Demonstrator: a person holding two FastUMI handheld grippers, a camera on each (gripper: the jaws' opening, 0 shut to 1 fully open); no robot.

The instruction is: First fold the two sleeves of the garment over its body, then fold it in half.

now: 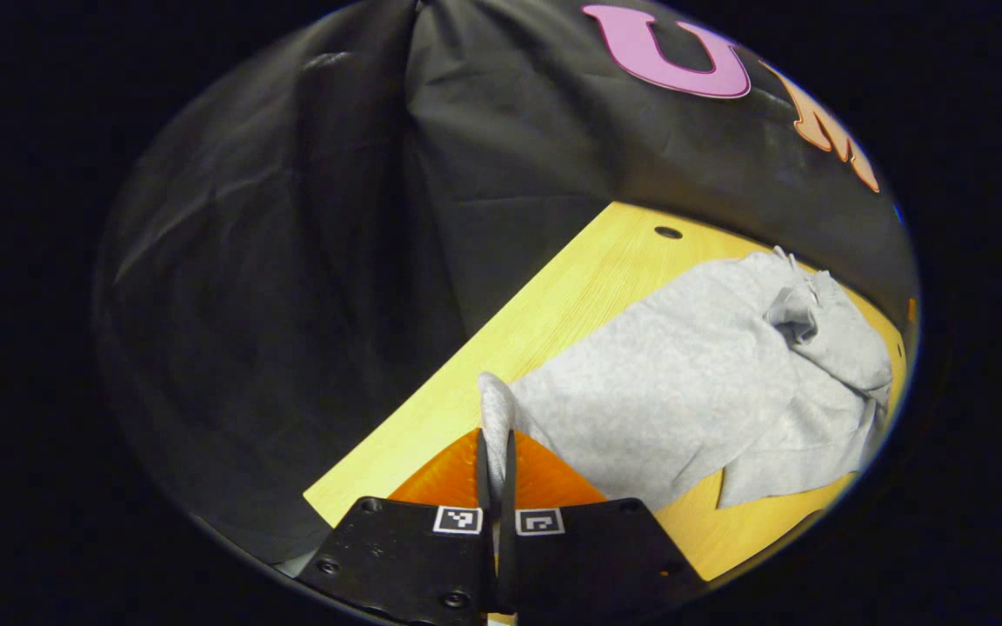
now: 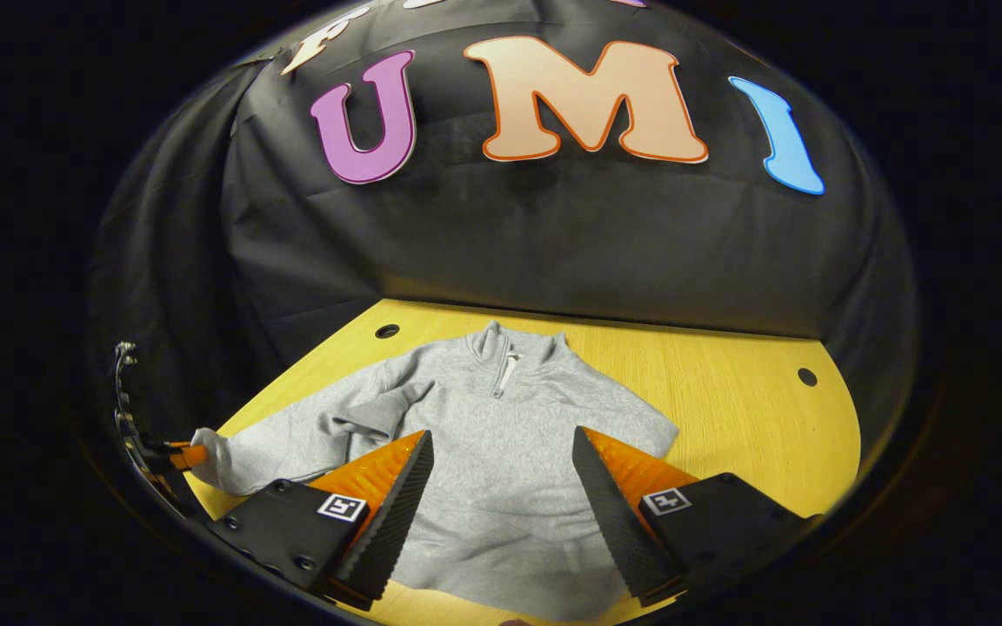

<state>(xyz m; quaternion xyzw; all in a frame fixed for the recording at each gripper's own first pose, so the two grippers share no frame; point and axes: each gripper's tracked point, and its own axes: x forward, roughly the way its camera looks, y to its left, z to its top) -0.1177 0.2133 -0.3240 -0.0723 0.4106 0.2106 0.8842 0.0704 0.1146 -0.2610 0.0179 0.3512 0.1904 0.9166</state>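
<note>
Light falls from above, bright on wooden table, dim on black cloth. Soft shadows under sweater. Both views sharp at centre, strongly bent toward edges. No glare.

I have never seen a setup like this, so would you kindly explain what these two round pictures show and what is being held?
There is no robot here: a person holds a two-finger tool in each hand, and a fisheye camera rides on each tool, looking forward along its fingers.

The left gripper view comes from the left tool. Its fingers are closed on the cuff of one sleeve of a light grey zip-neck sweatshirt, which lies on a yellow wooden table.

The right gripper view comes from the right tool, which hangs above the sweatshirt's body with its fingers wide apart and nothing between them. At that picture's left edge the left tool appears again, pinching the same sleeve end. The other sleeve looks tucked in rather than spread out.

The black cloth behind is the booth's wall.
</note>
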